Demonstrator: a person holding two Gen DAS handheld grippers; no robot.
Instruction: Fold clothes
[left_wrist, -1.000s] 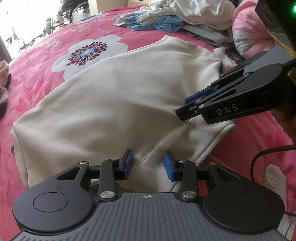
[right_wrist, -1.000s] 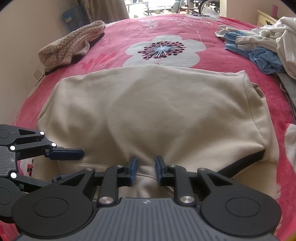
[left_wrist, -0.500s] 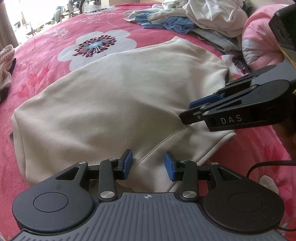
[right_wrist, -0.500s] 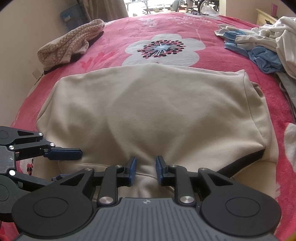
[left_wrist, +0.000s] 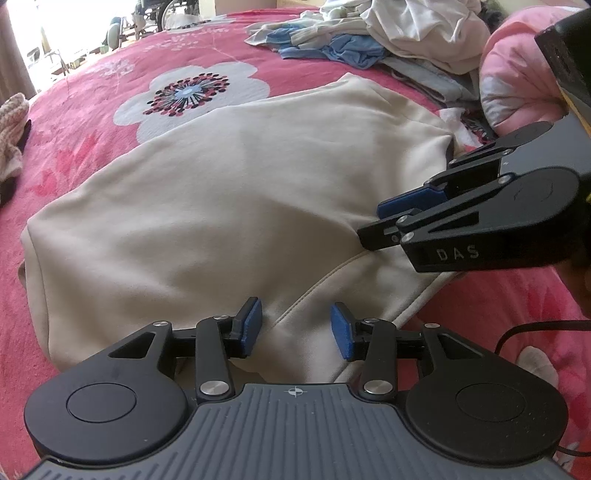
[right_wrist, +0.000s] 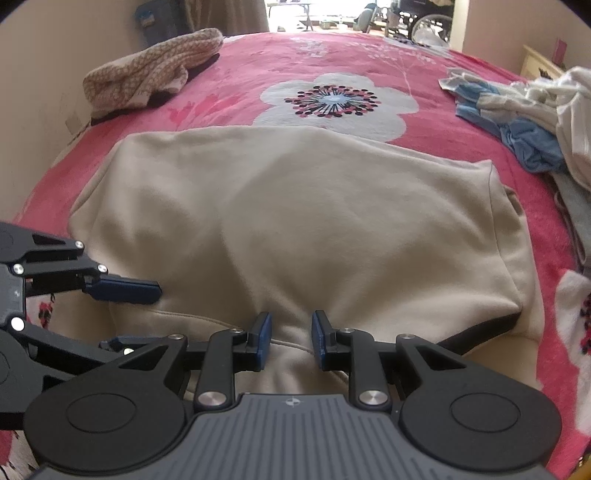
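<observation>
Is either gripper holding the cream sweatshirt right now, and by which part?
Neither: left gripper and right gripper stand open over the sweatshirt's near edge.

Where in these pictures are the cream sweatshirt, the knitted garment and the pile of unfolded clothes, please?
Cream sweatshirt (right_wrist: 295, 221): right wrist view, middle of its flat body.
Knitted garment (right_wrist: 147, 70): right wrist view, top of the bundle by the wall.
Pile of clothes (left_wrist: 406, 33): left wrist view, white fabric at the top.

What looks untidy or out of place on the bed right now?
An unfolded heap of white and blue clothes lies crumpled at the bed's far right. A knitted garment is bunched by the wall. The cream sweatshirt lies flat, folded over.
</observation>
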